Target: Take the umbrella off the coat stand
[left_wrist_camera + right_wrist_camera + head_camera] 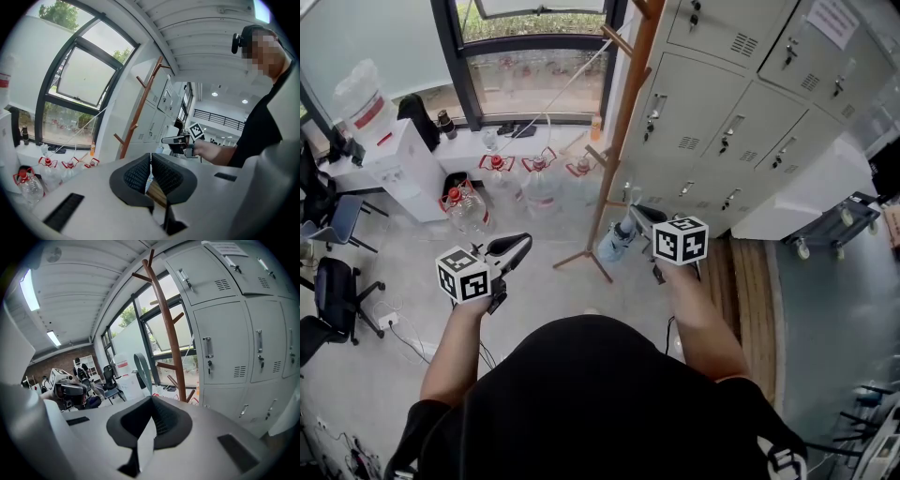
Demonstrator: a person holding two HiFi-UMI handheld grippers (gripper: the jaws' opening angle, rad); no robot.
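The brown wooden coat stand (621,131) rises between the window and the lockers; it also shows in the left gripper view (139,108) and in the right gripper view (168,329). My right gripper (640,218) is shut on the umbrella's teal strap (141,370), whose loop stands clear of the pegs, left of the pole. The folded light-blue umbrella (616,242) hangs below that gripper, near the stand's foot. My left gripper (516,249) is shut on nothing, held left of the stand; its jaws (151,158) meet with only a slit between them.
Grey lockers (741,103) stand right of the coat stand. Large water bottles (534,183) sit on the floor under the window. A white cabinet (403,164) and office chairs (333,291) are at the left, a wheeled trolley (834,225) at the right.
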